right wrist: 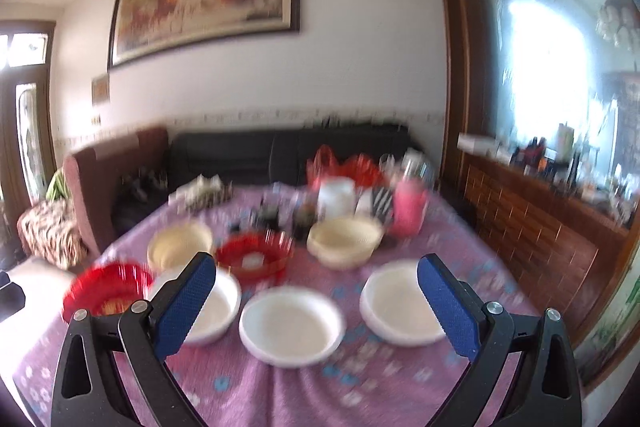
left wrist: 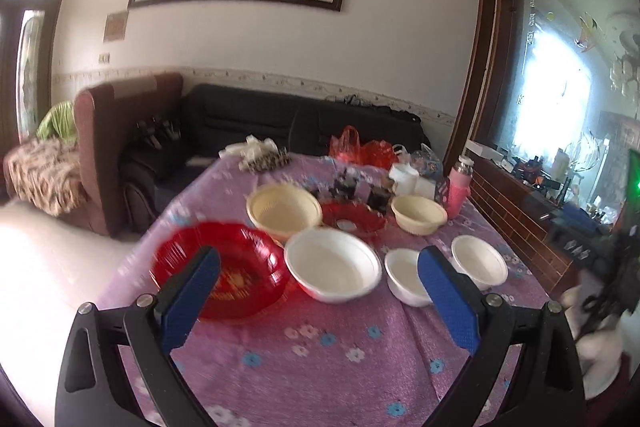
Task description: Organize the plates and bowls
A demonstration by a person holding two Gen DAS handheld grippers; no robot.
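On the purple flowered tablecloth (left wrist: 304, 359) stand a big red bowl (left wrist: 240, 263), a large white bowl (left wrist: 332, 267), and two small white bowls (left wrist: 404, 275) (left wrist: 478, 261). Behind them are two cream baskets (left wrist: 282, 209) (left wrist: 418, 213) and a small red dish (left wrist: 352, 219). My left gripper (left wrist: 320, 295) is open above the near table, empty. In the blurred right wrist view my right gripper (right wrist: 316, 303) is open and empty, over the white bowls (right wrist: 292, 323) (right wrist: 400, 303) (right wrist: 212, 307), with the red bowl (right wrist: 106, 287), red dish (right wrist: 254, 255) and cream baskets (right wrist: 178, 245) (right wrist: 346, 237) around.
A pink bottle (left wrist: 458, 187), white jar (left wrist: 404, 177), dark cups (left wrist: 346, 183) and red bags (left wrist: 362, 147) crowd the table's far end. A dark sofa (left wrist: 280, 123) and brown armchair (left wrist: 120, 131) stand behind. A wooden sideboard (left wrist: 520, 211) runs along the right.
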